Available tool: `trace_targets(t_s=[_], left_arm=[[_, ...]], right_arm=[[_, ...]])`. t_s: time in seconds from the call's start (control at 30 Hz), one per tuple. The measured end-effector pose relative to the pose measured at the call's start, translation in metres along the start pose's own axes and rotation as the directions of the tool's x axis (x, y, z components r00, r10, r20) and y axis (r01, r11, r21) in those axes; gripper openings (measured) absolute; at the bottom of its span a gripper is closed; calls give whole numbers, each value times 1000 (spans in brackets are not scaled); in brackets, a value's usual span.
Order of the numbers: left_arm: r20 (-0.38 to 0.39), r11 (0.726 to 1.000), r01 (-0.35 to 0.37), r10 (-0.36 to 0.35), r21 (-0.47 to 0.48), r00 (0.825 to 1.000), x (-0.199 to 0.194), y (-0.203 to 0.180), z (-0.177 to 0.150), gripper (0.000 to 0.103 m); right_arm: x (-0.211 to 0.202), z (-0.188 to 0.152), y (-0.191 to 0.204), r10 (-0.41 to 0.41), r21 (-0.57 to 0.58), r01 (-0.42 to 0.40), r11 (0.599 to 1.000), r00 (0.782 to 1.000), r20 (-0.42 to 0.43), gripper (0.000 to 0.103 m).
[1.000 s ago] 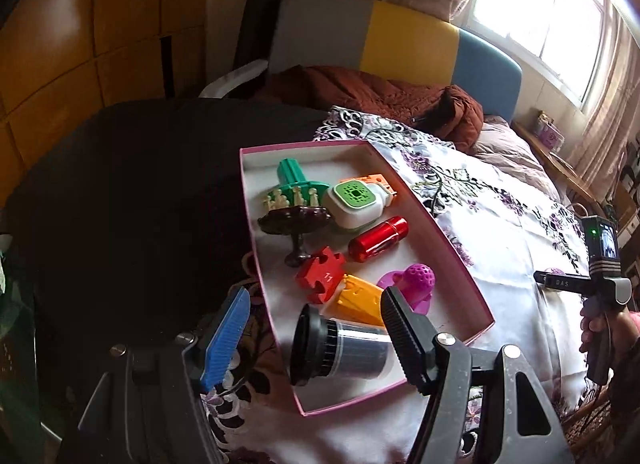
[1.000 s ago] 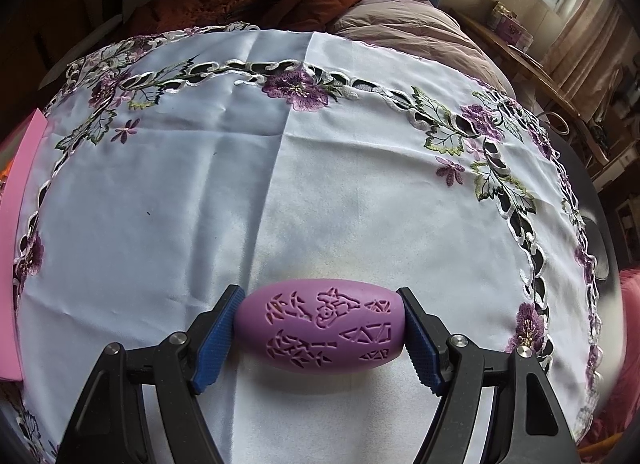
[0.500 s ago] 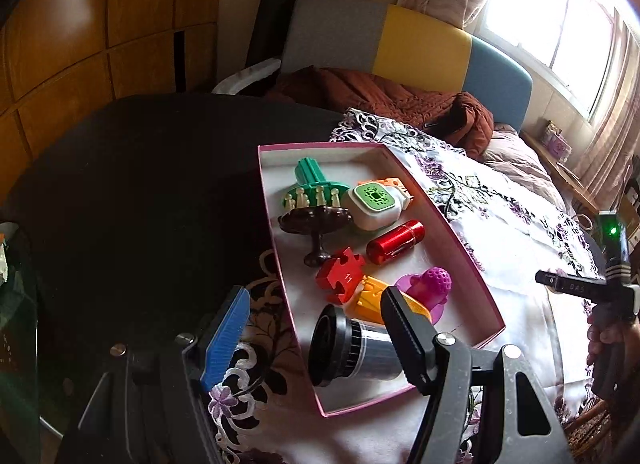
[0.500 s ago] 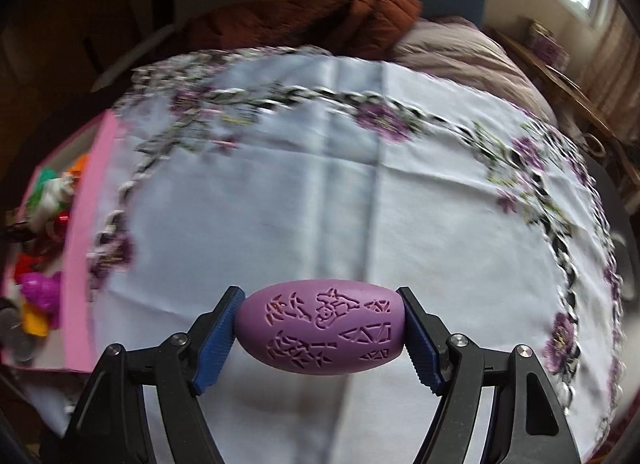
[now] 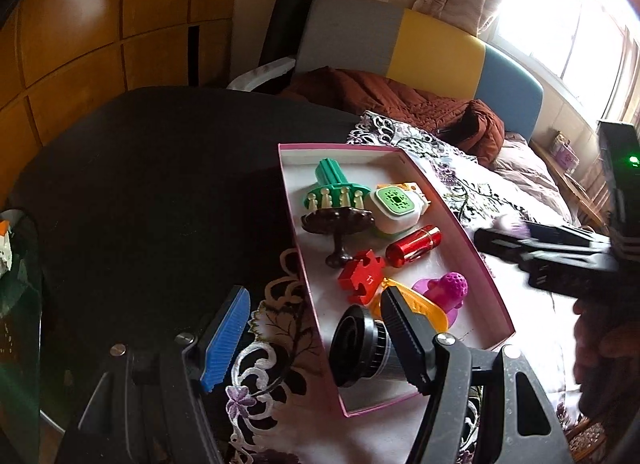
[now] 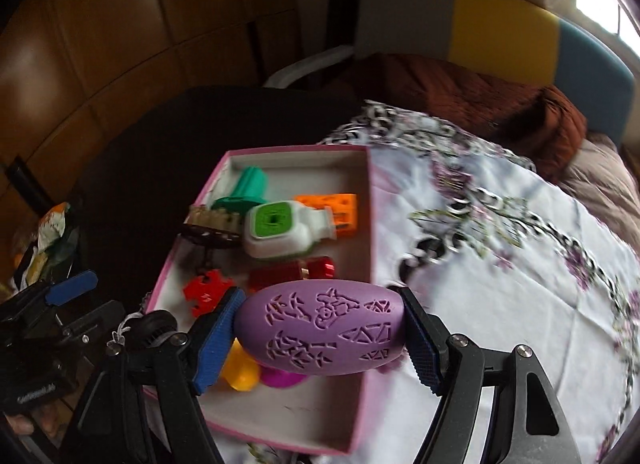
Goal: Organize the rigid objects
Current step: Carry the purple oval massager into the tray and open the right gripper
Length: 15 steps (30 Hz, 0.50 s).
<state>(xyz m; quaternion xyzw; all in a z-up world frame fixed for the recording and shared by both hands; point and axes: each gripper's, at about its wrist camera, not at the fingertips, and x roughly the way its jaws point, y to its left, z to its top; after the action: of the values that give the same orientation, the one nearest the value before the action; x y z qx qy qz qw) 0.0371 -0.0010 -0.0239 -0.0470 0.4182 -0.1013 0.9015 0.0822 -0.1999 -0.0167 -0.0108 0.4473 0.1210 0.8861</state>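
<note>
Purple carved egg [image 6: 320, 330] clamped in right gripper [image 6: 320, 340] above pink box [image 6: 366, 248] (toys inside); left gripper [image 5: 316, 340] empty, jaws apart.

Far left we see curved wooden wall panels [image 5: 100, 36]. Behind the dark table [image 5: 160, 168] stands a headboard [image 5: 420, 52] in grey, yellow and blue blocks, a rust-brown quilt [image 5: 400, 104] heaped before it. Far right, a curtained window [image 5: 560, 16] glares with daylight.

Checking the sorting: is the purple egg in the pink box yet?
Not yet. The purple egg is clamped in the right gripper, held above the pink box.
</note>
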Motion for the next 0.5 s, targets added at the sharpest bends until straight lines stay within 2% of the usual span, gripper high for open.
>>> trace_targets(t_s=[0.13, 0.3, 0.43, 0.5], left_arm=[[-5, 1000, -2, 2, -17, 1000, 2, 6, -1, 69], [-15, 999, -1, 1, -35, 1000, 6, 12, -2, 69], [-19, 999, 1, -2, -42, 1000, 8, 16, -2, 69], [-20, 999, 0, -1, -44, 1000, 9, 16, -3, 69]], right_arm=[[31, 3, 20, 4, -44, -5, 999, 999, -43, 76], [65, -2, 22, 3, -17, -5, 1000, 995, -102, 76], [79, -12, 19, 4, -18, -6, 1000, 989, -147, 76], [79, -13, 20, -5, -37, 0, 999, 990, -138, 76]])
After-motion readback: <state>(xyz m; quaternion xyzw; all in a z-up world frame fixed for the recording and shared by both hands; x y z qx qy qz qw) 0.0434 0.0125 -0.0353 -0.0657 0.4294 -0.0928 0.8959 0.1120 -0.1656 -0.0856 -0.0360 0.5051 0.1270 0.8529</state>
